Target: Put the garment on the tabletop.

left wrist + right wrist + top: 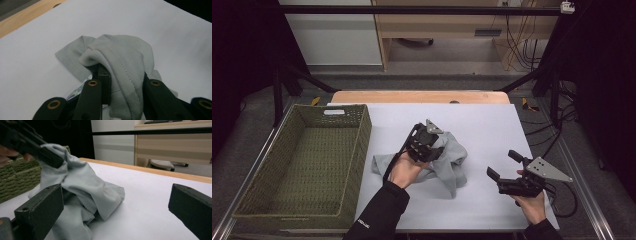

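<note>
The left gripper (428, 141) is clamped on a fold of the grey cloth (451, 159), its jaws pressed together with the ribbed hem bunched between them and spilling over one side. The cloth sits near the middle of the white table (492, 125), partly lifted into a peak under that gripper while the rest lies crumpled on the surface. The right gripper (503, 165) rests low at the table's right side, well apart from the cloth, its jaws spread wide with nothing between them. A green woven basket (357, 135) stands at the table's left edge.
</note>
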`<state>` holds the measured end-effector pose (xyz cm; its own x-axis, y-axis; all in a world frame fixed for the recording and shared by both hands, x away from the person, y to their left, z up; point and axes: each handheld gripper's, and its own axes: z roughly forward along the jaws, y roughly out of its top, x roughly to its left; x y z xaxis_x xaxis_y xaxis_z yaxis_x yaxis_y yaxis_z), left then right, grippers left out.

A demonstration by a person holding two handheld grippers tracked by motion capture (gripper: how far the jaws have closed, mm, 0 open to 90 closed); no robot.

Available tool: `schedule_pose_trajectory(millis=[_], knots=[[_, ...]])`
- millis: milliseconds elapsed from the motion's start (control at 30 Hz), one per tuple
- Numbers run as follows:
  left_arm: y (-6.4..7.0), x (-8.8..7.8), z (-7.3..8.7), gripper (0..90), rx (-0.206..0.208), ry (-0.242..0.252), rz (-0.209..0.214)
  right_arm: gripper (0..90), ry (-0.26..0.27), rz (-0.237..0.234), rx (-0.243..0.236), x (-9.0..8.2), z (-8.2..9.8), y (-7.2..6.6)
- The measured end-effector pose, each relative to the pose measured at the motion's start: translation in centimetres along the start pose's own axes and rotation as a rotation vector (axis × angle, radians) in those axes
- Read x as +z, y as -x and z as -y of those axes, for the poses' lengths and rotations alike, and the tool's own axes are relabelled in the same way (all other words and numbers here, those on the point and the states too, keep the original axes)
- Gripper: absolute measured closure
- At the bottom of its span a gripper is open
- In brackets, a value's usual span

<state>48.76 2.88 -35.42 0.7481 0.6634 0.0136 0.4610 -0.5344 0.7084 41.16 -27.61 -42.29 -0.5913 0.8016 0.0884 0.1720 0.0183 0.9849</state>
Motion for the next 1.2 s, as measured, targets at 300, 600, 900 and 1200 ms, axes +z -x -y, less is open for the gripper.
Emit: schedule_pose_trajectory(millis=[300, 600, 900, 1200], knots=[[0.3, 1.5, 1.4, 61.0, -0.007, -0.032, 0.008, 0.3, 0.018, 0.0, -0.014, -0.2, -0.3, 0.2], [0.1, -0.3, 1.6, 18.2, -0.019, 0.062, -0.054, 0.3, 0.007, 0.001, 0.002, -0.2, -0.3, 0.0], [-0.2, -3.6, 2.5, 10.3, -0.034, 0.209, -0.077, 0.3, 0.007, 0.009, 0.019, 0.0, -0.4, -0.1], [-0.4, -5.8, 5.9, 7.9, -0.072, 0.392, -0.077, 0.3, 0.008, 0.005, 0.014, 0.0, -0.4, 0.1]])
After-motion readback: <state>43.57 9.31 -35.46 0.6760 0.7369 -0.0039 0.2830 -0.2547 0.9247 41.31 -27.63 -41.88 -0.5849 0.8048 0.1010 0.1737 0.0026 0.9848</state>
